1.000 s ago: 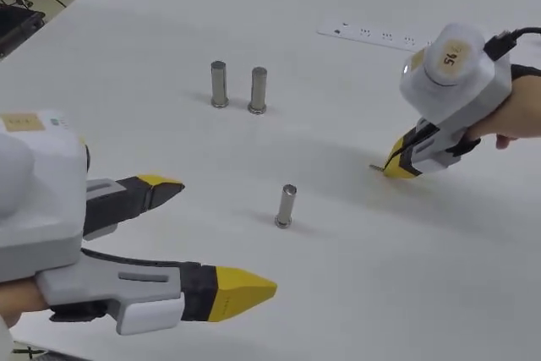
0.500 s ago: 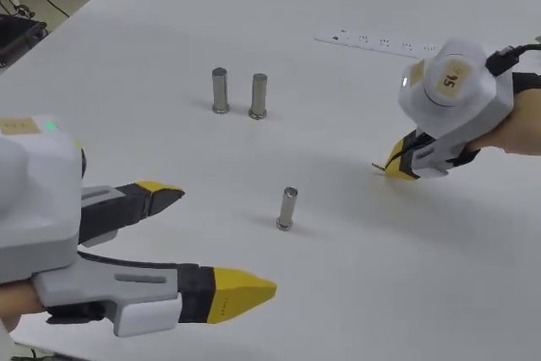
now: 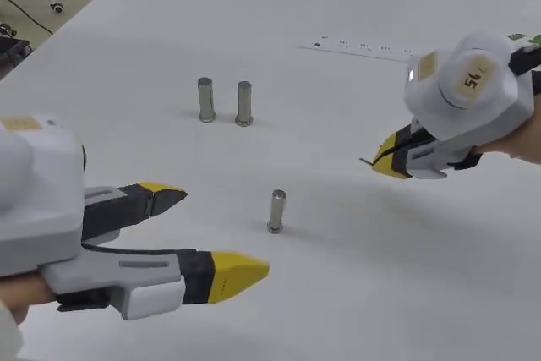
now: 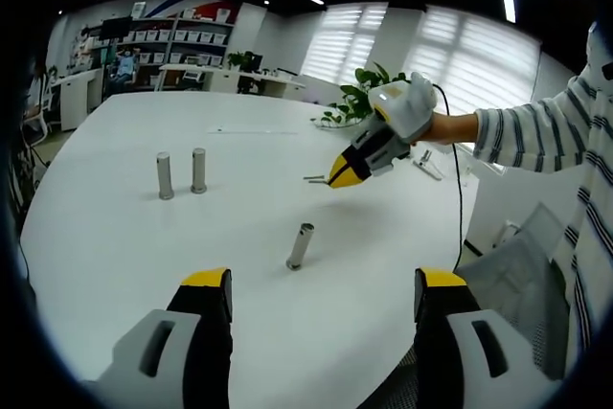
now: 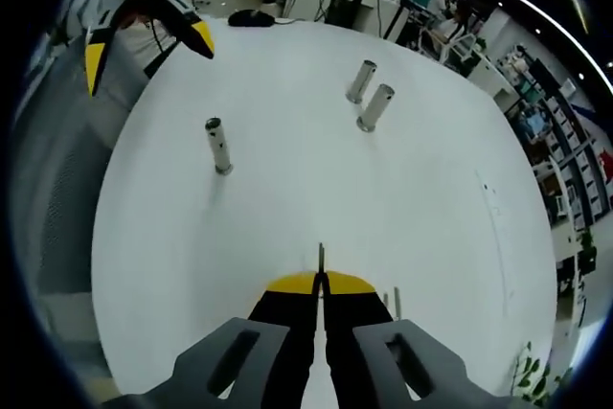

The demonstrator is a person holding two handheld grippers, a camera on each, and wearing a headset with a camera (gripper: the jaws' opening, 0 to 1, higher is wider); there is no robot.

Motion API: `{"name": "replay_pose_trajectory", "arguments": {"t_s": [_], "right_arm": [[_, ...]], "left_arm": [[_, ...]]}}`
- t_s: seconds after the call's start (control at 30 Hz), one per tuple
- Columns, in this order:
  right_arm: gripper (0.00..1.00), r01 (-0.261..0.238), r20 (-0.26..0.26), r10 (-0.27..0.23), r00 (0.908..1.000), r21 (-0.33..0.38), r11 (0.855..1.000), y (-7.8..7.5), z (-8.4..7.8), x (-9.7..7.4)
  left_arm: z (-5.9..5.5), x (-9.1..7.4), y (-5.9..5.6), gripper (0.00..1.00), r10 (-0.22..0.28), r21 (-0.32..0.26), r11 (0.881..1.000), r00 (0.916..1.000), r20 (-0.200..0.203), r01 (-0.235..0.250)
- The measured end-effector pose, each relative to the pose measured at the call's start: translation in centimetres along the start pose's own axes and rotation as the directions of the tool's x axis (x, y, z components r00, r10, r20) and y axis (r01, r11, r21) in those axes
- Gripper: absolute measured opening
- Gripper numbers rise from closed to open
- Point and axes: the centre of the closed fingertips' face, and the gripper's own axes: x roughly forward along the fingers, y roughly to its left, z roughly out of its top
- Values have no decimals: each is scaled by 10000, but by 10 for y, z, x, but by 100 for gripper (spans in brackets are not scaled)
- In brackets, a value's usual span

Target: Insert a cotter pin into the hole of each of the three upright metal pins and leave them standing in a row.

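While right gripper (image 5: pixel 321 280) fingers pinch cotter pin (image 5: pixel 320 258) jutting past tips, left gripper (image 4: pixel 323 280) fingers gape; metal pin (image 3: pixel 275 210) between grippers.

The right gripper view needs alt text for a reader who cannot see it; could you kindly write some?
The right gripper is shut on a thin cotter pin pointing out over a white table. Ahead stand a lone metal pin and, farther, two more pins side by side; the open left gripper hovers at upper left.
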Motion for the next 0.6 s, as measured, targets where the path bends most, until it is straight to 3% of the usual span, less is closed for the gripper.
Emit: {"name": "replay_pose_trajectory", "arguments": {"t_s": [0.23, 0.4, 0.6], "right_arm": [[2, 395, 510, -381, 9980, -279, 9988, 10, 11, -16], [2, 631, 866, -602, 9944, -314, 9975, 22, 21, -29], [2, 929, 1134, -885, 9896, -334, 9951, 34, 28, -40]], "left_arm": [[-2, 10, 0, 63, -105, 153, 9998, 9996, -252, 109], [13, 20, 0, 63, -126, 318, 9994, 9996, 261, 118], [27, 29, -6, 62, -482, 282, 9985, 9980, 413, 471]]}}
